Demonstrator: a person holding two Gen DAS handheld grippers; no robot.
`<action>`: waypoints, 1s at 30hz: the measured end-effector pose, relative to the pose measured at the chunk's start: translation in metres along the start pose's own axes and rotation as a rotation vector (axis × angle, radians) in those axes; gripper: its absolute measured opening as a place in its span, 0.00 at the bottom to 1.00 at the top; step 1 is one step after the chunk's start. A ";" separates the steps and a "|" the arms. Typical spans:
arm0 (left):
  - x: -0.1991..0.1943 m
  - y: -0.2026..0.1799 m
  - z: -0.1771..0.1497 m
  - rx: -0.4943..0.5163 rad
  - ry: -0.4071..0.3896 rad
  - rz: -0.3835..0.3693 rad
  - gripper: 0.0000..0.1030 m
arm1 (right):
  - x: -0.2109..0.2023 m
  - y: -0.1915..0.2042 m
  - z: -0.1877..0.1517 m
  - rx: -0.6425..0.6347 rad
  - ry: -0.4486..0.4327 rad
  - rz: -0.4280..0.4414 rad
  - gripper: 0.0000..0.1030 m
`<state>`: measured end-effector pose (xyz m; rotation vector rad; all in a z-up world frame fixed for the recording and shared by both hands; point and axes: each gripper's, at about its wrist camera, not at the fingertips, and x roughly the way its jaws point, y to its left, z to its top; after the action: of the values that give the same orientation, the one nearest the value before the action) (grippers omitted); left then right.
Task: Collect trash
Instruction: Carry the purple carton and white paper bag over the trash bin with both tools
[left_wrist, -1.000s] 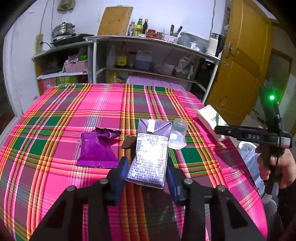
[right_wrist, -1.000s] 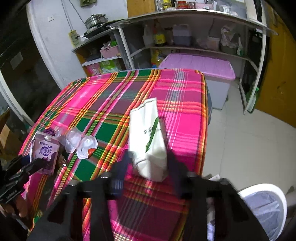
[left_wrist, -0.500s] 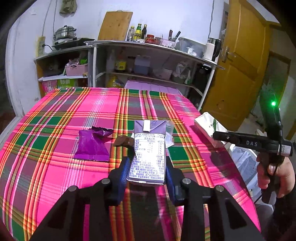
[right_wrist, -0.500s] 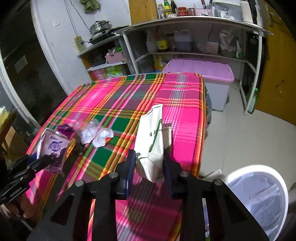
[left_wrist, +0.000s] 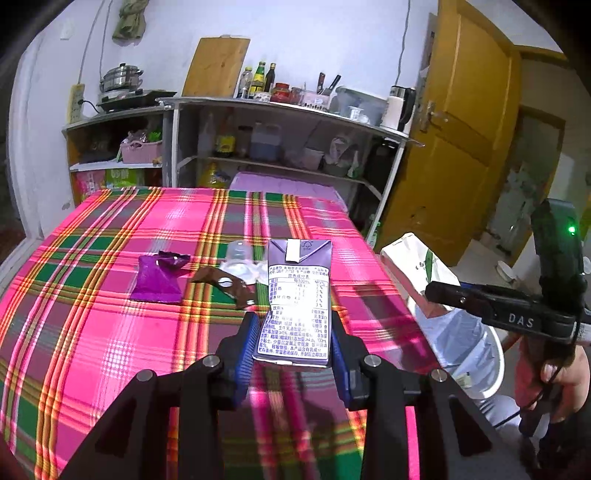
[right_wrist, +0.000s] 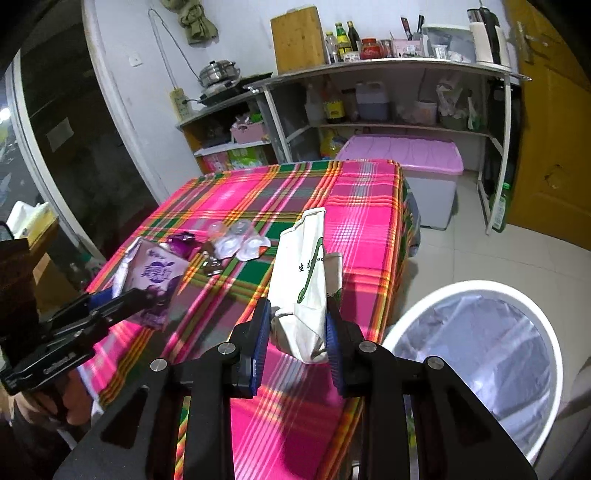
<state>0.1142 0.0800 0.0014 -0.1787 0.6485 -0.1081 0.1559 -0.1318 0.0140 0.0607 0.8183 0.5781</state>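
The left tool (left_wrist: 292, 347) grips a purple drink carton (left_wrist: 298, 302) above the plaid-clothed bench (left_wrist: 92, 325). The right tool (right_wrist: 297, 334), jaws just closed, clenches a crumpled white paper bag (right_wrist: 304, 280) beside the white plastic-lined waste bin (right_wrist: 476, 354), whose liner looks bare.

Tablecloth (left_wrist: 110, 332) looks like woven plaid cloth, a bit shiny. Purple carton (left_wrist: 297, 306) is glossy coated paper, the white bag (right_wrist: 304, 280) crumpled matt paper, bin liner (right_wrist: 491, 354) thin filmy plastic.
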 end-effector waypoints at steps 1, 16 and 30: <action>-0.003 -0.004 0.000 0.002 -0.003 -0.004 0.36 | -0.005 0.001 -0.002 -0.001 -0.007 0.001 0.29; -0.038 -0.061 -0.011 0.056 -0.031 -0.072 0.36 | -0.064 0.004 -0.029 0.015 -0.074 0.000 0.29; -0.030 -0.101 -0.014 0.106 -0.005 -0.127 0.36 | -0.084 -0.028 -0.043 0.076 -0.096 -0.052 0.29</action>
<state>0.0778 -0.0159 0.0284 -0.1175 0.6251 -0.2633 0.0938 -0.2055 0.0328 0.1357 0.7466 0.4913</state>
